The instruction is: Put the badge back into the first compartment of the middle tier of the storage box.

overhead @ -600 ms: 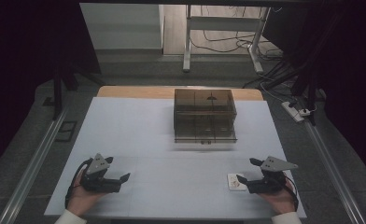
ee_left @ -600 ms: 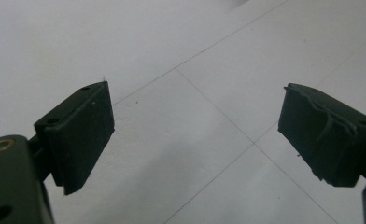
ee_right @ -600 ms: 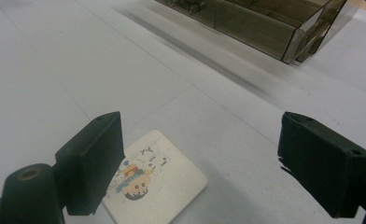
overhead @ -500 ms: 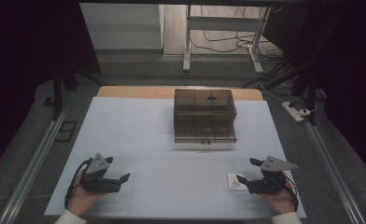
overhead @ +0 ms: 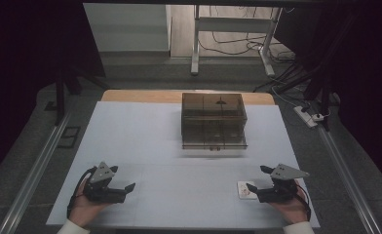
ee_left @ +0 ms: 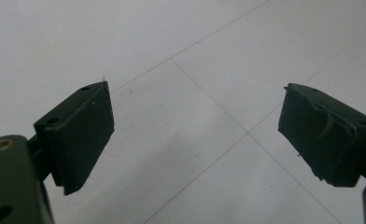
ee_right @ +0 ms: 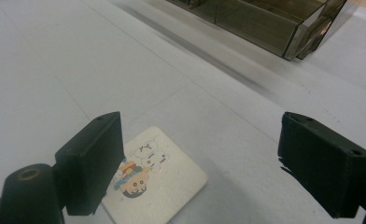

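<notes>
Smoked-plastic organiser box (overhead: 214, 121), far centre; white picture card (ee_right: 153, 177), near right. Left gripper (overhead: 125, 187) and right gripper (ee_right: 195, 163) both released, empty. Step: pre-grasp; next likely closing on card.

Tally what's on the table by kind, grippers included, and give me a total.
Grippers: 2, left gripper and right gripper, both open
Box: 1, smoky clear box at the far middle
Card: 1, white picture card flat by the right gripper
Total: 4
</notes>
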